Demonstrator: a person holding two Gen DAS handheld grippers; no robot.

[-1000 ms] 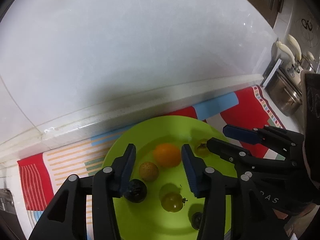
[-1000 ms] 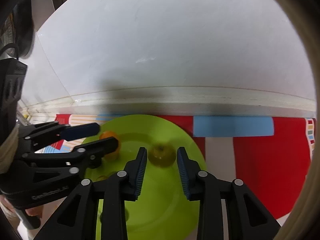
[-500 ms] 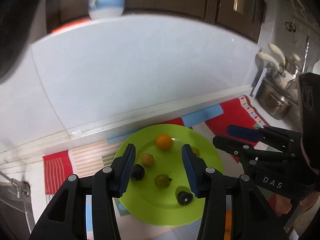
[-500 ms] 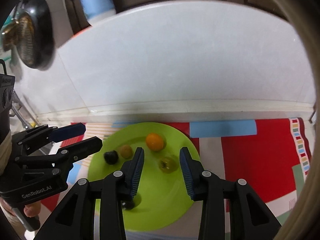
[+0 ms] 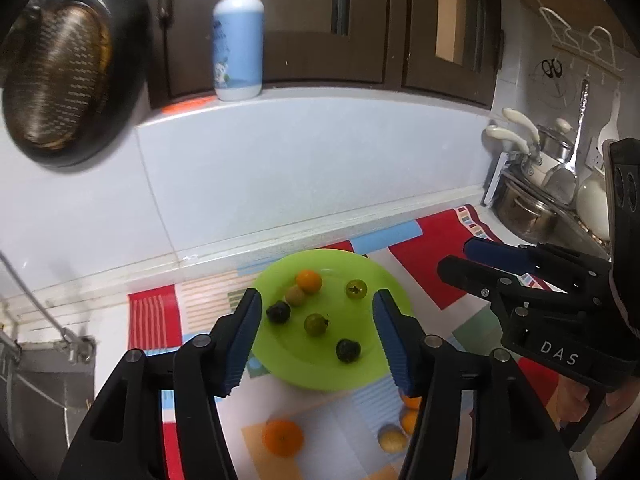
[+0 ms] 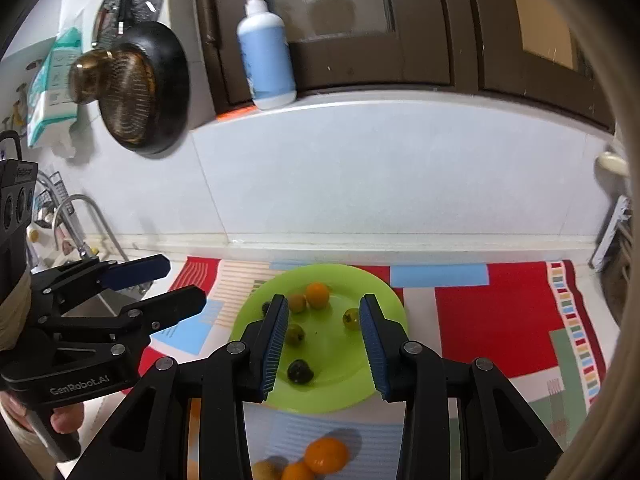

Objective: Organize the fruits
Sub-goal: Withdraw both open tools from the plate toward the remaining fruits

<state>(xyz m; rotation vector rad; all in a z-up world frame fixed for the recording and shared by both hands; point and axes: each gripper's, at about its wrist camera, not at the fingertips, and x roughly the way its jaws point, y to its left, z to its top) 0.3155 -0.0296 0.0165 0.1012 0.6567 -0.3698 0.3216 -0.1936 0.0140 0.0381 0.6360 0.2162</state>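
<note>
**Both grippers empty above the green plate**

The left wrist view alone shows the pots (image 5: 524, 208) at the counter's far right end; the right wrist view alone shows the tap (image 6: 86, 220) to the left of the plate. Each view shows the other gripper from the side.

The green plate (image 5: 360, 376) sits on a patterned mat (image 6: 492, 312) close to the tiled wall. On it lie six small fruits: an orange one (image 5: 309, 280) nearest the wall, a tan one (image 5: 295, 294) touching it, two green ones (image 5: 356, 289) and two dark ones (image 5: 347, 350), spread apart. Off the plate, on its near side, a bigger orange (image 5: 282, 437) and a few smaller fruits (image 5: 392, 440) lie on the mat.

The left gripper (image 5: 316, 336) has just been opening its jaws; they stand apart with nothing between them. The right gripper (image 6: 324, 344) has its jaws parted too, gripping nothing.

Right of the plate the mat is bare. A pump bottle (image 6: 266, 52) stands on the ledge above the wall, a dark pan (image 5: 68, 92) hangs to its left.
</note>
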